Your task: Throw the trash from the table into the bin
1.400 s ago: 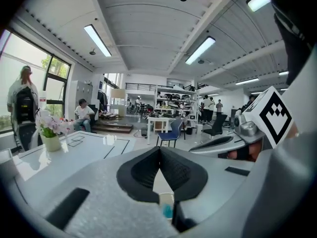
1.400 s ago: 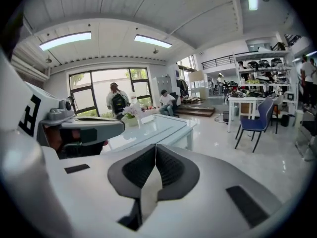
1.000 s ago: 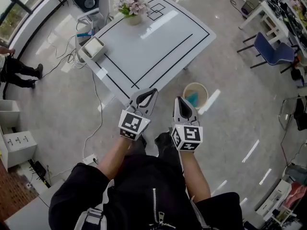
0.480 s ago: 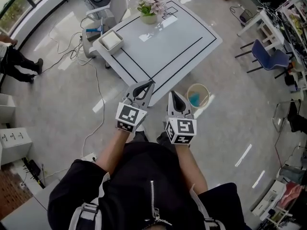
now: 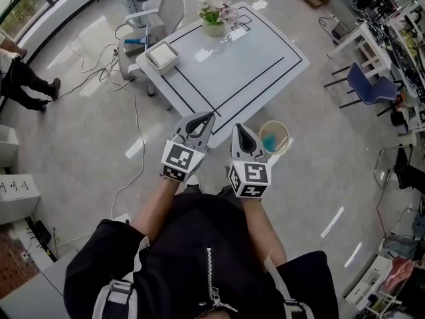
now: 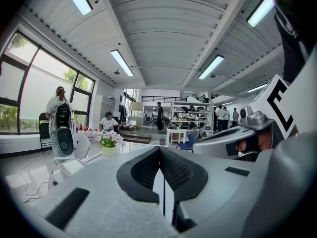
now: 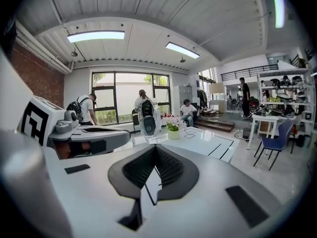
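The white table with black lines stands ahead of me, its near corner just beyond my two grippers. A round pale bin sits on the floor by that corner, with something blue inside. My left gripper is shut and holds nothing; its tips meet in the left gripper view. My right gripper is also shut and empty, just left of the bin in the head view. Both are held side by side at waist height, pointing toward the table.
A flower pot and a white tray stand on the table's far side. A white chair is behind it, a blue chair to the right. Cables trail over the floor at the left. A person stands far left.
Both grippers have shifted slightly up the picture toward the table's near corner, and the table sits higher in view. Both stayed shut and empty.
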The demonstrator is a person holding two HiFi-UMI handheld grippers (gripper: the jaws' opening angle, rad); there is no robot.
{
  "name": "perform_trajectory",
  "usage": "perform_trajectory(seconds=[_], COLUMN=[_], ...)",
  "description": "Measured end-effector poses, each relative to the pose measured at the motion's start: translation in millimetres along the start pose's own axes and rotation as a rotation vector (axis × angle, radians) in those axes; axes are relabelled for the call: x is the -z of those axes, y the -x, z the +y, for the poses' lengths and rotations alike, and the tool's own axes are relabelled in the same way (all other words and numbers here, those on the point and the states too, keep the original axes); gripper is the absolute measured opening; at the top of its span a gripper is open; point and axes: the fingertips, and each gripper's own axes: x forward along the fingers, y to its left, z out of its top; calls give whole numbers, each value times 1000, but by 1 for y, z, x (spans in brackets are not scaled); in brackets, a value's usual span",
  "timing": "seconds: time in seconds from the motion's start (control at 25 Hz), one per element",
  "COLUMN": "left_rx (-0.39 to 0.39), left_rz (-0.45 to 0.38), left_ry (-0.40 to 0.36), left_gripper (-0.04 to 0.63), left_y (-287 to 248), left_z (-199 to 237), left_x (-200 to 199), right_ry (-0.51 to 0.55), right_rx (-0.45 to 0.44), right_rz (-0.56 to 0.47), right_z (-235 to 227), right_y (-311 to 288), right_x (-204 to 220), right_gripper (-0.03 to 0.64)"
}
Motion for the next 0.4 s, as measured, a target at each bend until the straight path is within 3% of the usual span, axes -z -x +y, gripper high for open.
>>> perform_trajectory(seconds=[0.4], left_rx=[7], left_rz=[-10], left_ry=[1], left_gripper=[8], left_y=[2], left_z=[5], left_x=[-8], right_ry=[23], right_rx=[-6], right_rz=[-6], right_z=[9], right_y=[-1], right_x=[-15], right_gripper=[9])
